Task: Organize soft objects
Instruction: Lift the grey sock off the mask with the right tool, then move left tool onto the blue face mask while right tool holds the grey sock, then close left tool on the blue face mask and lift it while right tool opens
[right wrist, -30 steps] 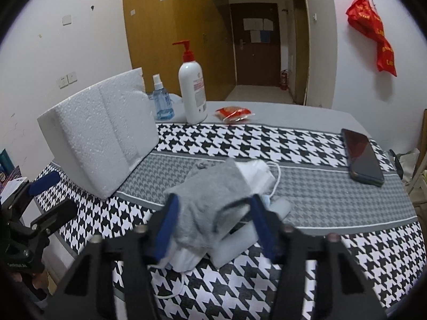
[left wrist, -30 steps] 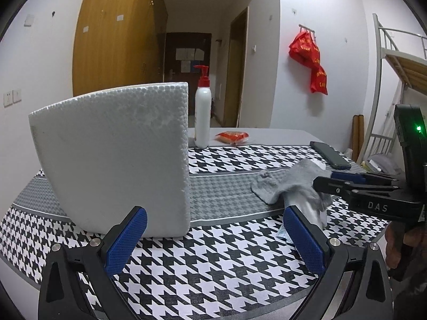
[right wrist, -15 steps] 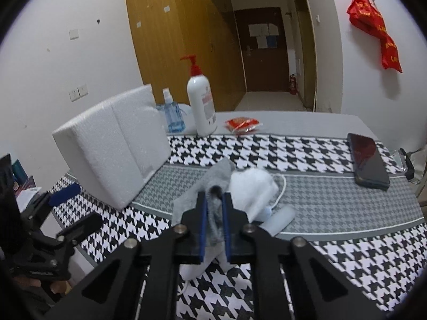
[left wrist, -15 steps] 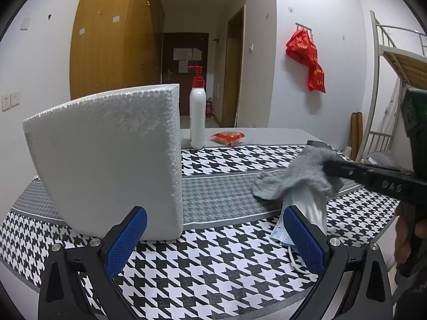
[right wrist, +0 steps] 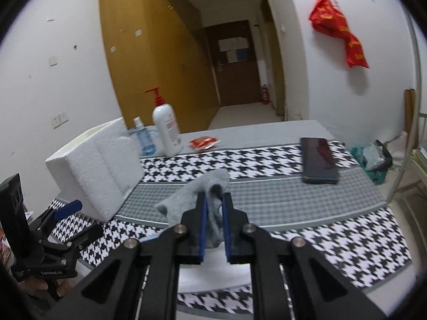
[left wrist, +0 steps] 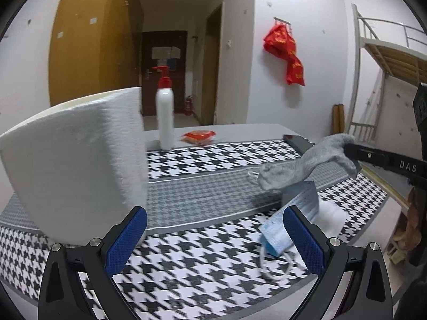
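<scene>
My right gripper [right wrist: 214,200] is shut on a grey sock [right wrist: 198,193] and holds it above the houndstooth tablecloth; the sock [left wrist: 307,164] hangs from the right gripper [left wrist: 349,150] in the left wrist view too. Below it lie a blue face mask [left wrist: 291,224] and a white foam piece [left wrist: 332,217]. My left gripper [left wrist: 213,233] is open and empty near the table's front edge, with the white foam box [left wrist: 77,165] just beyond its left finger. The left gripper also shows in the right wrist view [right wrist: 77,220].
A white pump bottle [left wrist: 165,118], a blue spray bottle [right wrist: 142,138] and a red packet [left wrist: 198,136] stand at the back. A black phone [right wrist: 319,160] lies at the right. The foam box [right wrist: 98,164] stands on the table's left side.
My right gripper closed on the grey sock and lifted it off the mask and the white foam piece. My left gripper stayed open and shifted slightly.
</scene>
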The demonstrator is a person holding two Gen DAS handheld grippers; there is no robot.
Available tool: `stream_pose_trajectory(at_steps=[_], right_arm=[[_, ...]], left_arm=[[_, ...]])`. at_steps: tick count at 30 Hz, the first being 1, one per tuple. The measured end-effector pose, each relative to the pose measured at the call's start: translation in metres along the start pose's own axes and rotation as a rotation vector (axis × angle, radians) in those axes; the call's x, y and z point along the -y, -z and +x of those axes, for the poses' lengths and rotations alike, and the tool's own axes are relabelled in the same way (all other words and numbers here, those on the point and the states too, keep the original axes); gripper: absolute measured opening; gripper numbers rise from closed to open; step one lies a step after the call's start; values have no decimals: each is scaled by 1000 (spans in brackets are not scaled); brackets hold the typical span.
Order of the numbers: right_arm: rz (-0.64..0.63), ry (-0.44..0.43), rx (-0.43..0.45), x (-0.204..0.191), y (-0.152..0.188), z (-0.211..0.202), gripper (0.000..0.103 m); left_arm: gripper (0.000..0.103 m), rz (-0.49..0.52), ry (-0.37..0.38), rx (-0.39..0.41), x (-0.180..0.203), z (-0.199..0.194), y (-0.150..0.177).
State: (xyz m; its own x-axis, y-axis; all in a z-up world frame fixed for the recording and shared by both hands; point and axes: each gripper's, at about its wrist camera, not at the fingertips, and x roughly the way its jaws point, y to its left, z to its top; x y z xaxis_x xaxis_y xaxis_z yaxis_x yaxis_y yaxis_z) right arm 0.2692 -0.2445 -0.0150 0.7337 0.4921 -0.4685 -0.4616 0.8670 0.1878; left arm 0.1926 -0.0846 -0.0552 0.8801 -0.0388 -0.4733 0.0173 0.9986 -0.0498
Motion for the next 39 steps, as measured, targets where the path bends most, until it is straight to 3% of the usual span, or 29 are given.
stream_pose_trajectory(at_steps=[18,26,39], right_arm=[[115,155,61,51,19,-48,14],[156,172,26,65,37,-46,14],[190,212,-68,79,62,-30,14]], left_arm=[[102,144,161,-79,52,30,-7],[101,209,218,-102,75,45,-16],[65,212,265,-229,86,79,-11]])
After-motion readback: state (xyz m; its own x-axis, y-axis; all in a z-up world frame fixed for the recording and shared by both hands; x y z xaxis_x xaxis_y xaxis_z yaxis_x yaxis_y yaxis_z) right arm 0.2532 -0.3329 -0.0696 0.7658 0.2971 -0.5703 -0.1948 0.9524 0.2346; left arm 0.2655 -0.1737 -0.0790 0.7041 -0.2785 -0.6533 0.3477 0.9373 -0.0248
